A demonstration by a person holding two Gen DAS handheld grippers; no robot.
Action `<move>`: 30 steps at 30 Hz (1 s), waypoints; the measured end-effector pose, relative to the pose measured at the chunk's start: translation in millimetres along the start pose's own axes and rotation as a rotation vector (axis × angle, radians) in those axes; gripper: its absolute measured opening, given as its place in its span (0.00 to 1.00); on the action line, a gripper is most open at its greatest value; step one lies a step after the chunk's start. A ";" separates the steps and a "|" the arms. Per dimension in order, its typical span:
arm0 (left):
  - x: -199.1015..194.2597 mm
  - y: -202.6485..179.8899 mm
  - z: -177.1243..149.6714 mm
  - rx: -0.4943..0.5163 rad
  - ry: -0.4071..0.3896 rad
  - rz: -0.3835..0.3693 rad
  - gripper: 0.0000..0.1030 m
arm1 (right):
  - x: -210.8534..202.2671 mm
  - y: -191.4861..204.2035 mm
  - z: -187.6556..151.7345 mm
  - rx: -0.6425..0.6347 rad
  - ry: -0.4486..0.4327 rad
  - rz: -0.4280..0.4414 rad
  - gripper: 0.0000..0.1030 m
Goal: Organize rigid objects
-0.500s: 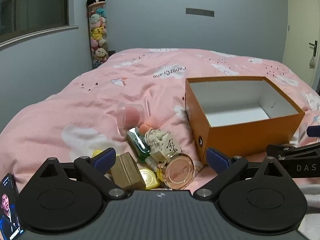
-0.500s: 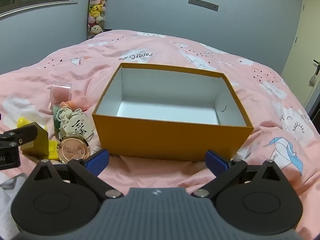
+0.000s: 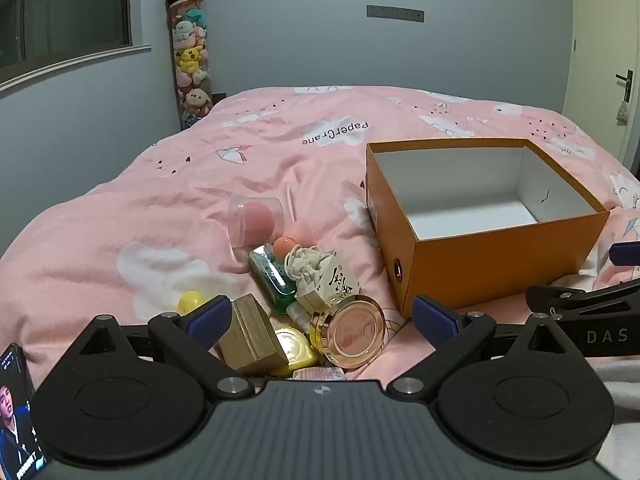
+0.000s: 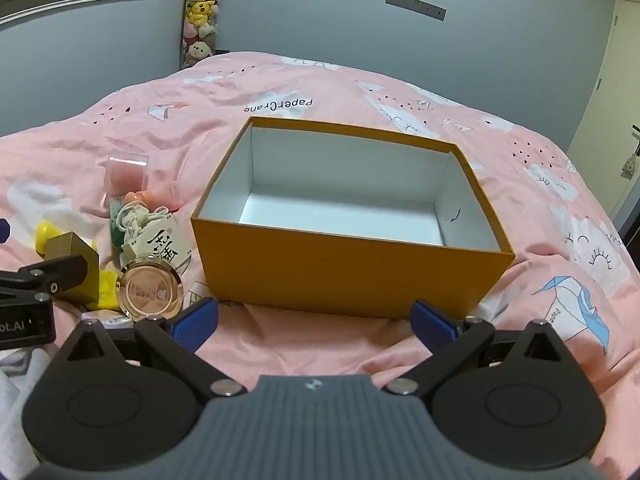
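An open orange box (image 3: 496, 258) (image 4: 352, 276) with a white, empty inside lies on the pink bed. To its left is a pile of small items: a gold block (image 3: 250, 332) (image 4: 72, 248), a round rose-gold compact (image 3: 354, 330) (image 4: 150, 292), a green bottle (image 3: 274, 278), a cream pouch with black characters (image 3: 328, 276) (image 4: 160, 244), yellow pieces (image 3: 192, 300) and a clear cup holding a pink sponge (image 3: 256, 220) (image 4: 126, 174). My left gripper (image 3: 322, 316) hangs open just above the pile. My right gripper (image 4: 316, 320) is open in front of the box's near wall, holding nothing.
A phone (image 3: 18, 412) with a lit screen lies at the left edge of the bed. A tall column of plush toys (image 3: 190, 52) stands in the far corner by the grey wall. A door (image 3: 600, 60) is at the right.
Both views have crept slightly forward and downward toward the pile and the box. Nothing on the bed has moved and both grippers stay open.
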State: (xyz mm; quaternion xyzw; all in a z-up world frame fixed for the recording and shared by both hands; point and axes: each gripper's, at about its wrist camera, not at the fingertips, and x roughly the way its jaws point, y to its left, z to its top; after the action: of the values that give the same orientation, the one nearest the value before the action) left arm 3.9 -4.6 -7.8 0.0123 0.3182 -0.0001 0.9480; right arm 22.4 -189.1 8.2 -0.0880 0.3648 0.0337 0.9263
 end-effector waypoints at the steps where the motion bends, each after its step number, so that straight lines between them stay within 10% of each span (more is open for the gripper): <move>1: 0.0 0.2 0.0 0.001 0.001 0.001 1.00 | 0.7 -0.1 0.0 -0.001 0.002 0.001 0.97; 30: 3.4 -4.4 -1.5 0.011 0.026 -0.003 1.00 | 8.1 3.3 -1.5 -0.012 0.036 0.012 0.98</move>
State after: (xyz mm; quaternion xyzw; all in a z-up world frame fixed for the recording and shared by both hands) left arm 5.6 -8.9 -11.1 0.0172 0.3306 -0.0033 0.9436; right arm 27.0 -186.1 1.2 -0.0919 0.3819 0.0396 0.9188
